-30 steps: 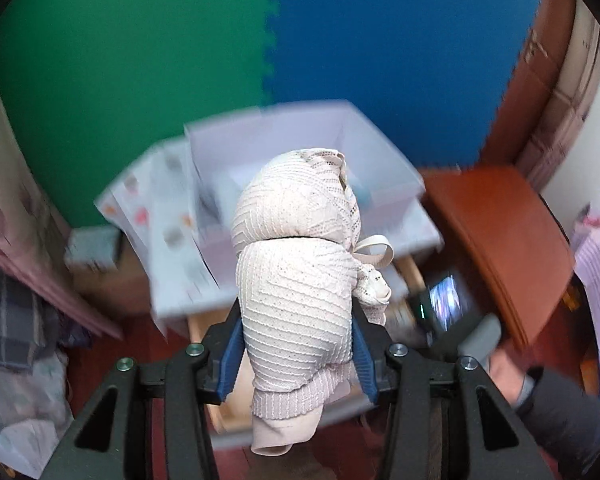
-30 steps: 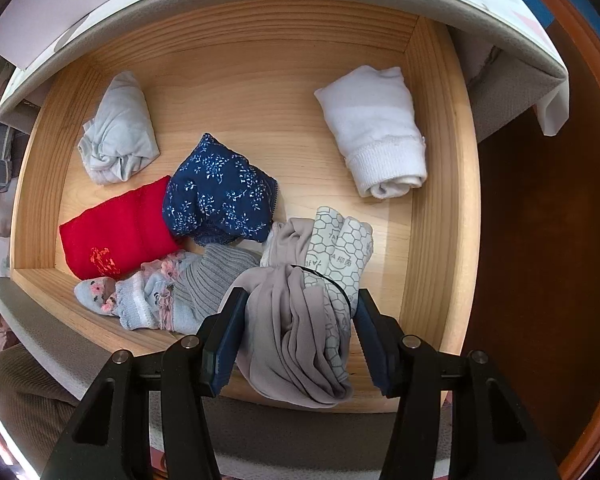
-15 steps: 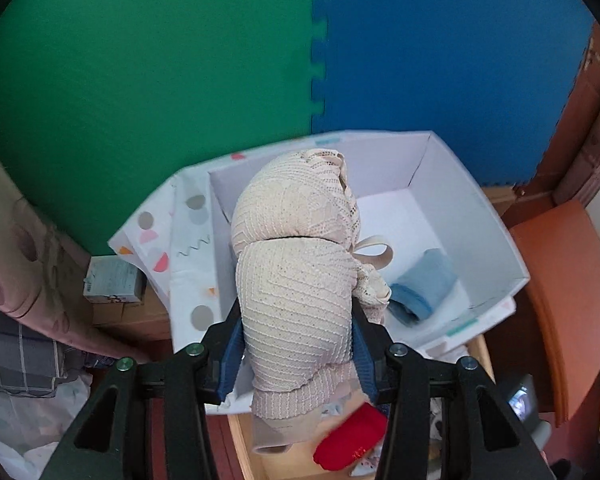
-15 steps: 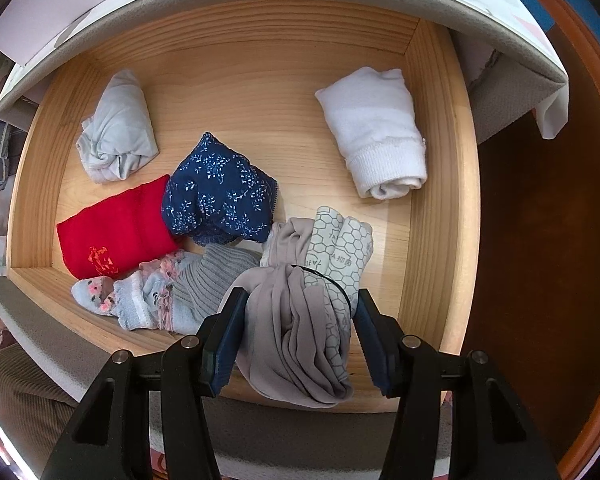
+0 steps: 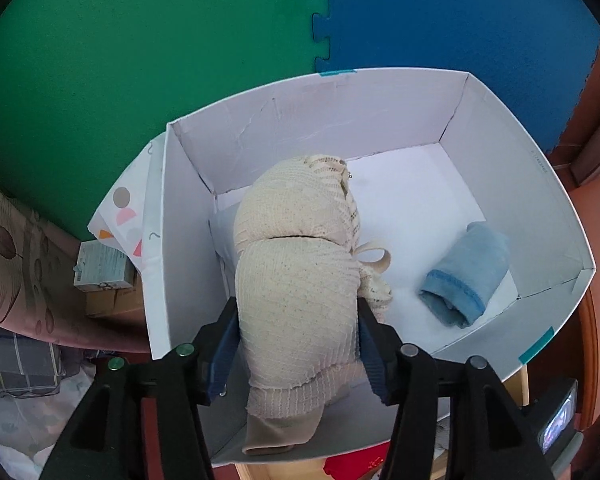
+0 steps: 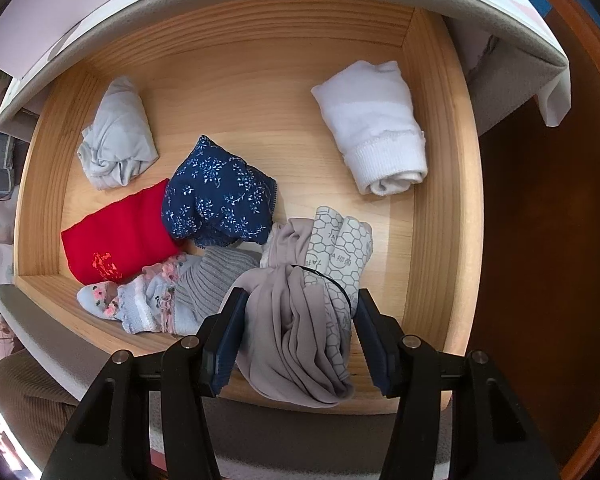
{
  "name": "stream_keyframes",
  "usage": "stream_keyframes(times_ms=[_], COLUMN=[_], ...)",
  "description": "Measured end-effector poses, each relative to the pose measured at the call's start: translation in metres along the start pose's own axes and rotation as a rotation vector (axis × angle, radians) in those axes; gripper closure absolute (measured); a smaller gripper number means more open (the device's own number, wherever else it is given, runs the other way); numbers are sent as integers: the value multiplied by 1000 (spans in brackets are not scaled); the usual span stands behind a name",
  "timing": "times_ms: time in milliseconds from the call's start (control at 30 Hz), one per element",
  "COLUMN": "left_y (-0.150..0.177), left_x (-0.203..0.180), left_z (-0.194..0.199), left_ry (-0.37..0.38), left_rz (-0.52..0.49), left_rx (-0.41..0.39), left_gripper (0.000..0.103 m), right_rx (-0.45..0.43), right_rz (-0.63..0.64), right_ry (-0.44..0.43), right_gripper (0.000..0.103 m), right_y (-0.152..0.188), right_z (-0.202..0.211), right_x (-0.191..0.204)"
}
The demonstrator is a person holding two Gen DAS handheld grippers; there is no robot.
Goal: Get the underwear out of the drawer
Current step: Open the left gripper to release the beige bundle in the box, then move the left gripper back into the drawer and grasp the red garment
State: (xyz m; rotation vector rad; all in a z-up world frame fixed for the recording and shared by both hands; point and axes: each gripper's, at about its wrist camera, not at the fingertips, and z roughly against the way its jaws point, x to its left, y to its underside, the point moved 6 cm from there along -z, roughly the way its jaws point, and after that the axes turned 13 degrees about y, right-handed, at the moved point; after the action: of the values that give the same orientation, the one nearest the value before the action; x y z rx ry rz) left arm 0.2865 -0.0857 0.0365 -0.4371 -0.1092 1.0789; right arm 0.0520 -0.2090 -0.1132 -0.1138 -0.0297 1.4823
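The white box (image 5: 540, 216) stood above the wooden drawer (image 6: 440, 160). Over the box, the left gripper (image 5: 298, 336) clamped a cream knit garment (image 5: 296, 272); a blue roll (image 5: 464, 276) lay inside. In the drawer, the right gripper (image 6: 298, 332) pinched a grey bundle (image 6: 296, 320). Risk: an early release could drop the garment on the box rim, and the bundle's loose folds could snag neighbouring pieces.

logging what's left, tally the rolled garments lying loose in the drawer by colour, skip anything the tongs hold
white: 1
pale grey: 1
navy floral: 1
red: 1
light blue and grey with pink flowers: 1
total: 5
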Motion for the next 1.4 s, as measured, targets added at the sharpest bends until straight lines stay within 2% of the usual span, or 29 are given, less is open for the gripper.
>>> stream_keyframes(times_ms=[133,367,467,633,867,1033,1133,1233,1400], left_y=[1,10,13,19,54,97,124,151,185], left_x=[-1,-3,-4,-7,-20,-30,-35,-41,-43], left_z=[7,34,39,53,70,64,51,25,-32], left_ry=[12,29,40,54,53,59,83,131,159], left_rz=[18,2,5,8,-79,-139,-141,-132,-112], left_rx=[-6,-66,-66,-87,-90,-45,-22,53,203], left_gripper=[47,47,42,41,41,41,41,41,41], right_rx=[-3,-3,-4,-5,-7,-8,-9,-10,-10], right_rz=[7,10,10,12,16,17,18,18,16], right_ry=[10,19,25,31,39,40,42,43,40], right_gripper=[52,52,52,52,52,52,52,52,52], right_y=[0,-2,-2,-2,-3,-3,-3,-4,-4], right_z=[0,-1,-2,-3,-4,-3,-3,-3,-3], right_x=[2,7,9,11,13,14,15,15,14])
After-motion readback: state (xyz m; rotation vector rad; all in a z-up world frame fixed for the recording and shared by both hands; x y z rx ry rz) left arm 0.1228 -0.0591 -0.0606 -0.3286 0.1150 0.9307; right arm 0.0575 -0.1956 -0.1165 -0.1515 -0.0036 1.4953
